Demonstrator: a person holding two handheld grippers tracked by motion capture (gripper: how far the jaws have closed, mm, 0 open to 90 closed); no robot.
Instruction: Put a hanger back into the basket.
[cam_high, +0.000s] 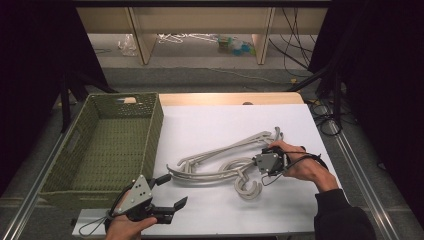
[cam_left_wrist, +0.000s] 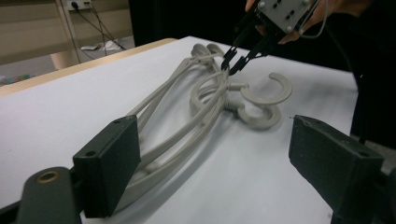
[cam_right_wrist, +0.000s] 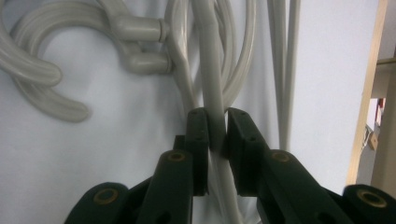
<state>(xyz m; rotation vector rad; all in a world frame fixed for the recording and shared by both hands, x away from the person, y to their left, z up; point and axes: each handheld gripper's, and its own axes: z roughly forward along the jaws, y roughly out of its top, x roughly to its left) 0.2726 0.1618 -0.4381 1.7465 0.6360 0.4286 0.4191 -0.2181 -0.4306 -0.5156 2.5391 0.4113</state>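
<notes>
Low in the frame, the left gripper (cam_high: 169, 196) waits agape beside the basket (cam_high: 153, 131); centre-right, the right gripper (cam_right_wrist: 217, 133) pinches a hanger (cam_right_wrist: 211, 84), ready to lift.

You see dim, soft overhead light on the white table (cam_high: 225, 125); black surroundings swallow both side edges. Close jaws blur in both gripper views, and shadows stay faint.
</notes>
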